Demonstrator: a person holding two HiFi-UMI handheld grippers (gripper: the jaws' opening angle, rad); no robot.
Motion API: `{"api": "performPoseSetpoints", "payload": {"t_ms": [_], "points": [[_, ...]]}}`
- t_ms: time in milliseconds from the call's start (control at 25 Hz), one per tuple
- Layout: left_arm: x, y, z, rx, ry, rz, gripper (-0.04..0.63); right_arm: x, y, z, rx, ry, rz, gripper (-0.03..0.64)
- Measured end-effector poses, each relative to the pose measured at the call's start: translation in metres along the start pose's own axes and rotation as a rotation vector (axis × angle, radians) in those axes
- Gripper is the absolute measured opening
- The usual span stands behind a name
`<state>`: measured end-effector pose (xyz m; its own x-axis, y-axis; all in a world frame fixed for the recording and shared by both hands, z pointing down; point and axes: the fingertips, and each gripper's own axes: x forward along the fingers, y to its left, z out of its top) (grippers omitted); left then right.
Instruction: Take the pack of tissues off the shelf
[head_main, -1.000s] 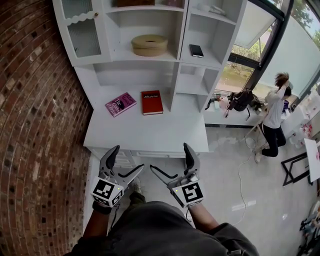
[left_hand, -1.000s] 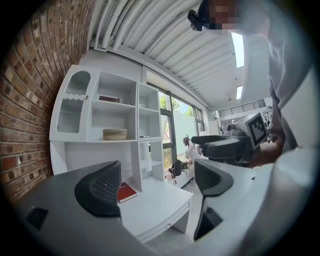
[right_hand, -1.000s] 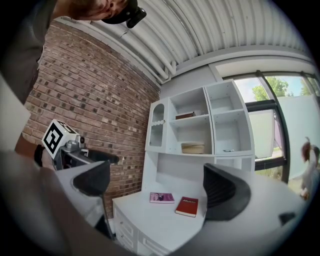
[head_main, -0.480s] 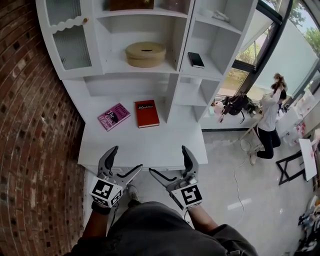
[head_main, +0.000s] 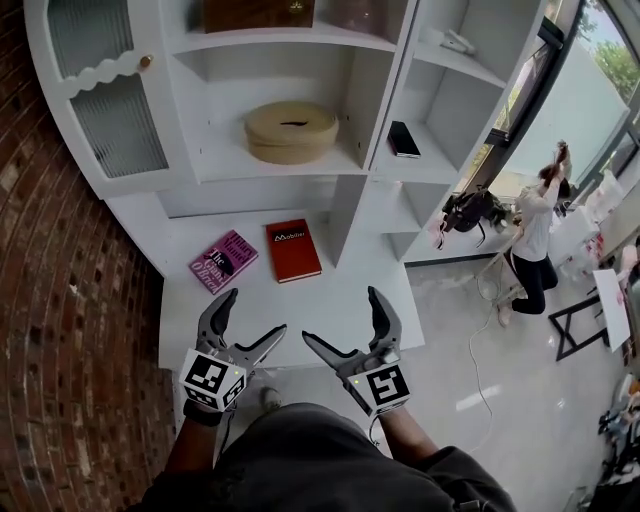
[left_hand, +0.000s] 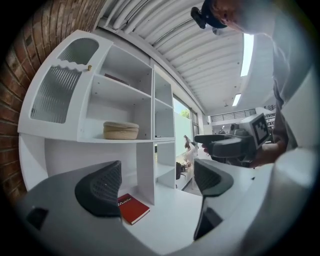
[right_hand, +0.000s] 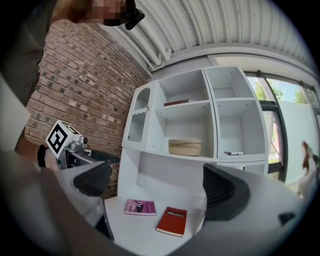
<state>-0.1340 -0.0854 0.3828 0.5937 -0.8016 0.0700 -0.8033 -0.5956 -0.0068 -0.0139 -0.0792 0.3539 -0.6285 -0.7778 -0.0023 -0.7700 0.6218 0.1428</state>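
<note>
White cabinet (head_main: 388, 75) shelving set against a brick wall (head_main: 60, 330) fills the upper part of the head view, with a white desk (head_main: 300, 310) below it. We judge the task to be at its very start. The pack of tissues (head_main: 290, 132), which we take to be the round tan container with a slot in its top, sits untouched on its shelf (head_main: 230, 168) at upper centre of the frame, in the wide middle compartment. Everything remains to be done: the reach up to the shelf, the grasp and the lift off it. Below it on the desk, a red book (head_main: 293, 250) and a pink book (head_main: 223, 260) lie flat side by side, apart from each other. The left gripper (head_main: 255, 312) and the right gripper (head_main: 340, 315) are held low, at lower centre of the frame, over the near edge of the desk and well apart from the tissues. Both point forward towards the cabinet, roughly level with each other. In each gripper view the two jaws stand wide apart with nothing between them; only the books and the shelving show through the gap. A second person (head_main: 535, 235) stands at the right of the frame, far from the work.
</note>
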Motion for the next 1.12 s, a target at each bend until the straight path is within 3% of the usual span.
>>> {"api": "performPoseSetpoints", "payload": {"t_ms": [560, 1120], "points": [[0.065, 0.091, 0.029, 0.053, 0.019, -0.063, 0.454, 0.096, -0.044, 0.006, -0.008, 0.013, -0.079, 0.578], [0.155, 0.145, 0.078, 0.119, 0.037, 0.031, 0.453, 0.181, -0.137, 0.029, -0.007, -0.014, -0.035, 0.577]]}}
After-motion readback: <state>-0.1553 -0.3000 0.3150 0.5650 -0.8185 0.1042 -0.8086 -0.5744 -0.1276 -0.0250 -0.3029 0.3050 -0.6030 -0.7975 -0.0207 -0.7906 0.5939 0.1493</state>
